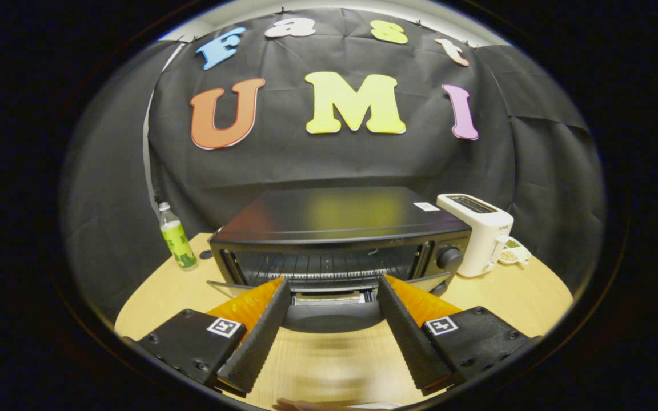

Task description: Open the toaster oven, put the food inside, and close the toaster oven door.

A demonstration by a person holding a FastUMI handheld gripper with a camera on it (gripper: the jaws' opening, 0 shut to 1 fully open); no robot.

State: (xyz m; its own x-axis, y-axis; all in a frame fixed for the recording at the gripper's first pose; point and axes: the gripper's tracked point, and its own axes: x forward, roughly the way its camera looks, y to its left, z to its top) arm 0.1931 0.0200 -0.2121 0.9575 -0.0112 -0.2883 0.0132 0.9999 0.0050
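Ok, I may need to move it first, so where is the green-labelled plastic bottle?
In the gripper view, the green-labelled plastic bottle stands on the wooden table, left of the black toaster oven, beyond the open hand-held gripper.

We took this for a staged recording booth, not a home kitchen. A black cloth wall (329, 160) hung close behind the toaster oven (340, 240), which sat on a round pale wooden desk (534, 297). A white toaster (477, 234) stood just right of the oven, a green-labelled bottle (176, 237) to its left.
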